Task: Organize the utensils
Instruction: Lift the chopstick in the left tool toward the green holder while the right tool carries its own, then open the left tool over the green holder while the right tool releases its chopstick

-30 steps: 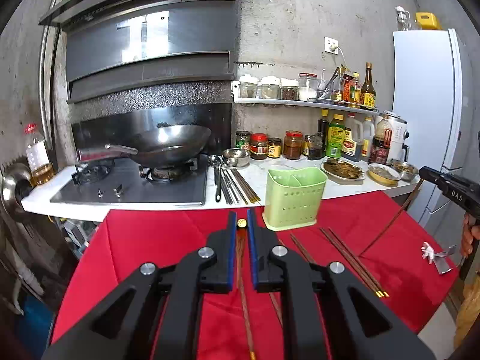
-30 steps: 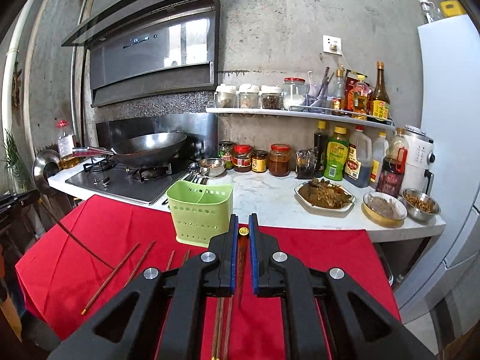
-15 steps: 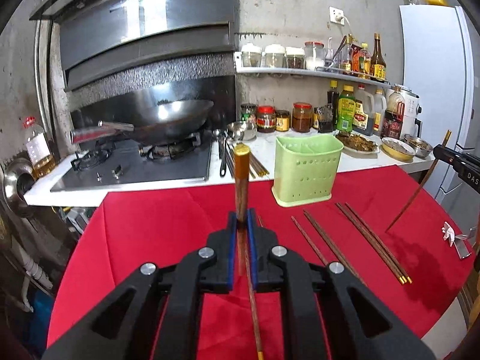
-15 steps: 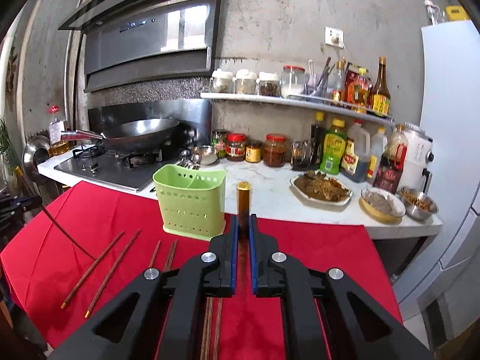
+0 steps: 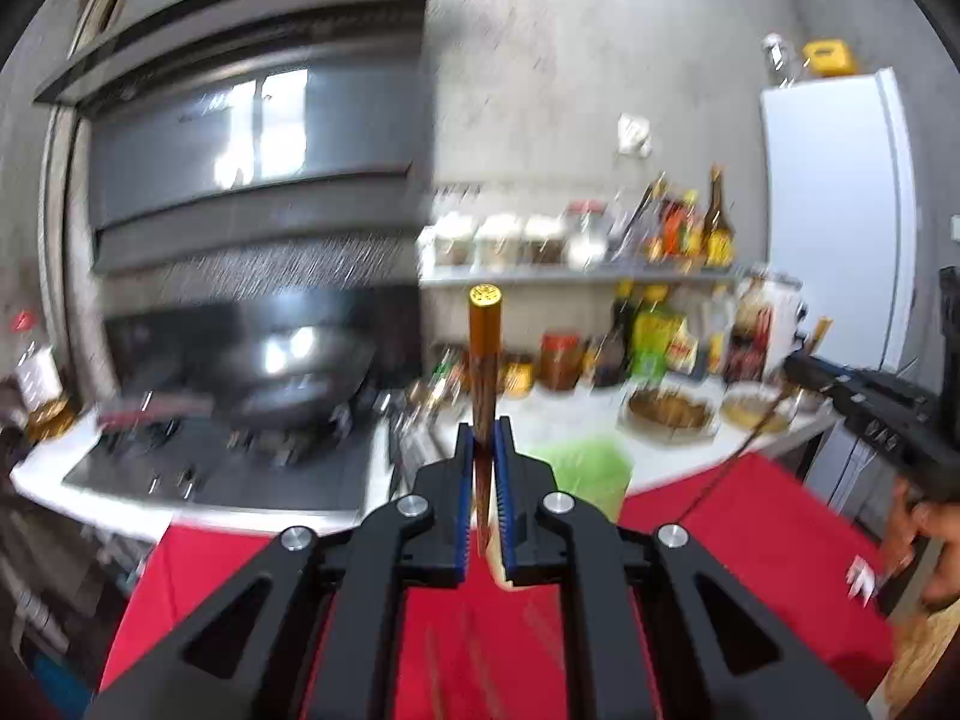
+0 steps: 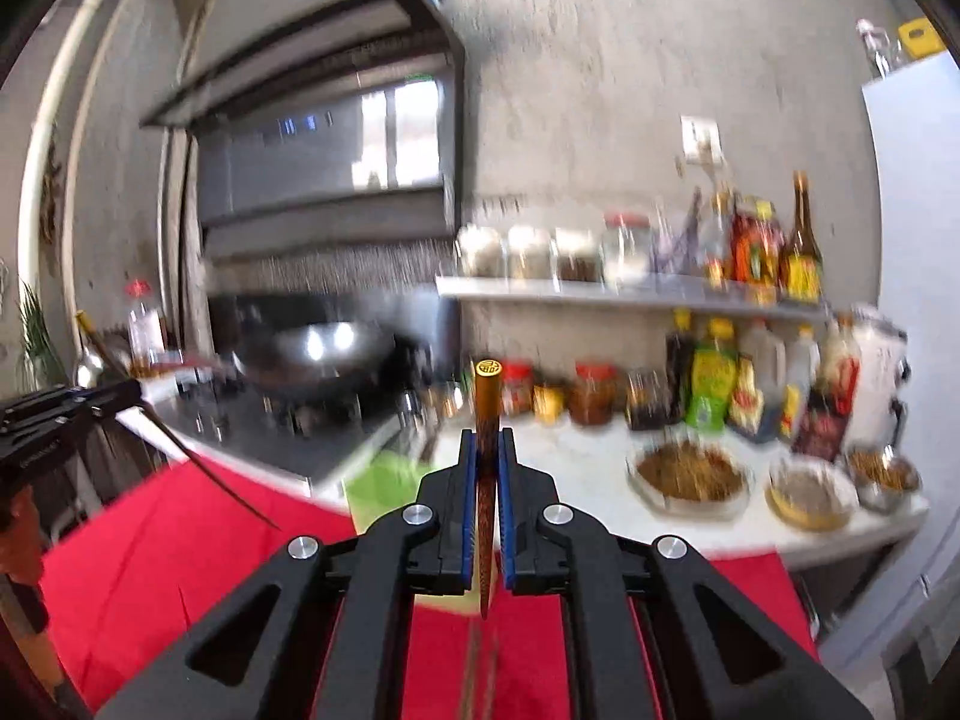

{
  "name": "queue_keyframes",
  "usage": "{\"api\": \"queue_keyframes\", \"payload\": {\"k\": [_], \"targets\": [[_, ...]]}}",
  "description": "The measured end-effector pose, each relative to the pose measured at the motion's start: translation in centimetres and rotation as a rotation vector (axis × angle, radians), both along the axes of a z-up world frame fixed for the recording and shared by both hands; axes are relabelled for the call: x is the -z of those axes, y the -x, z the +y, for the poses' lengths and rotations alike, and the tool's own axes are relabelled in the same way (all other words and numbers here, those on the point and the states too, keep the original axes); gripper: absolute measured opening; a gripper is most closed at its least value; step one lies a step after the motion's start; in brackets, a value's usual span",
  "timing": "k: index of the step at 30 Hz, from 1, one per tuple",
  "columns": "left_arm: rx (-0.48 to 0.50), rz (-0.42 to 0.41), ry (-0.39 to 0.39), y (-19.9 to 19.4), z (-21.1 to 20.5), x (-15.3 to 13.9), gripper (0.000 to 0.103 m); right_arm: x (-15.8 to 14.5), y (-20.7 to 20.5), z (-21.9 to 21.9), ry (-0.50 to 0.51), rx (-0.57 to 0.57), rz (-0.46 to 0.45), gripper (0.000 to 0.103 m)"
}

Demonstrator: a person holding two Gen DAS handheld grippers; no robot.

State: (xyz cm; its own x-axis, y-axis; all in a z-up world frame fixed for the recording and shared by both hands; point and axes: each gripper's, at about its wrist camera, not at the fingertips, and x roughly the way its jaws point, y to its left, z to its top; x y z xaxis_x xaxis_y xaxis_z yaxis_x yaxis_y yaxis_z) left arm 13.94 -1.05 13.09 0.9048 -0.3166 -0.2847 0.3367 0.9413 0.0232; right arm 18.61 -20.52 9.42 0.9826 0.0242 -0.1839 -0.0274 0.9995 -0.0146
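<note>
The left gripper has its two blue-padded fingers closed on a dark brown wooden chopstick with a gold-capped end; the stick's long axis runs straight up and down in the left wrist view, gold cap uppermost and the thin end pointing down between the fingers toward the red tablecloth. The right gripper likewise has its fingers pinched on a second brown chopstick with a gold cap, also standing upright with its cap on top and its tapered tip hanging below the fingers above the cloth. Both views are blurred. A light green plastic utensil holder sits just behind and to the right of the left gripper at the far edge of the cloth; in the right wrist view it shows to the left of the fingers. Behind it runs the white countertop with jars and bottles, a plate of brown food, and a dark metal wok on the stove.
</note>
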Motion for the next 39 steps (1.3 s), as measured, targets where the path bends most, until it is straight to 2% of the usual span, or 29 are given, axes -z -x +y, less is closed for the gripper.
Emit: {"api": "queue_keyframes", "payload": {"k": [3,7,10,13,17,19,20,22,23,26,28,31,34,39], "targets": [[0.023,-0.034,-0.001,-2.1,-2.1,-1.1,0.007,-1.4,-2.2,0.4,-0.003,-0.021,-0.039,0.007],[0.055,0.016,-0.003,-5.6,-4.3,0.5,0.007,-0.8,-5.3,0.4,-0.013,-0.026,-0.042,0.007],[0.076,0.074,0.002,-8.5,-5.4,2.9,0.007,1.0,-7.3,0.0,-0.034,-0.026,0.012,0.007],[0.09,0.159,-0.026,-10.8,-6.5,5.5,0.007,3.3,-9.1,-0.2,-0.032,-0.022,0.082,0.007],[0.076,0.215,-0.057,-12.4,-6.8,7.5,0.007,5.6,-10.6,-0.5,-0.032,-0.018,0.152,0.007],[0.054,0.223,-0.059,-12.6,-6.4,7.9,0.007,6.1,-10.7,-0.6,-0.026,-0.012,0.171,0.012],[0.047,0.224,-0.06,-12.4,-6.2,7.9,0.007,6.2,-10.4,-0.7,-0.026,-0.006,0.171,0.016],[0.042,0.225,-0.05,-11.9,-5.6,7.6,0.012,6.0,-9.5,-0.9,-0.024,0.011,0.164,0.039],[0.036,0.213,-0.042,-11.1,-5.1,7.1,0.015,5.8,-8.7,-1.1,-0.024,0.017,0.159,0.041],[0.022,0.173,-0.037,-8.9,-4.5,5.8,0.026,5.4,-6.3,-1.4,-0.007,0.049,0.155,0.042],[0.013,0.145,-0.034,-6.4,-3.6,4.9,0.029,5.5,-4.3,-1.7,-0.006,0.062,0.162,0.042],[-0.04,0.123,-0.072,-3.0,-2.7,4.8,0.032,6.2,-1.1,-2.1,-0.012,0.068,0.185,0.042],[-0.104,0.146,-0.105,0.3,-1.0,6.3,0.033,7.6,2.3,-1.7,0.009,0.064,0.217,0.042],[-0.176,0.254,-0.134,4.7,2.2,11.2,0.033,10.9,7.1,-0.8,0.027,0.048,0.275,0.042]]}}
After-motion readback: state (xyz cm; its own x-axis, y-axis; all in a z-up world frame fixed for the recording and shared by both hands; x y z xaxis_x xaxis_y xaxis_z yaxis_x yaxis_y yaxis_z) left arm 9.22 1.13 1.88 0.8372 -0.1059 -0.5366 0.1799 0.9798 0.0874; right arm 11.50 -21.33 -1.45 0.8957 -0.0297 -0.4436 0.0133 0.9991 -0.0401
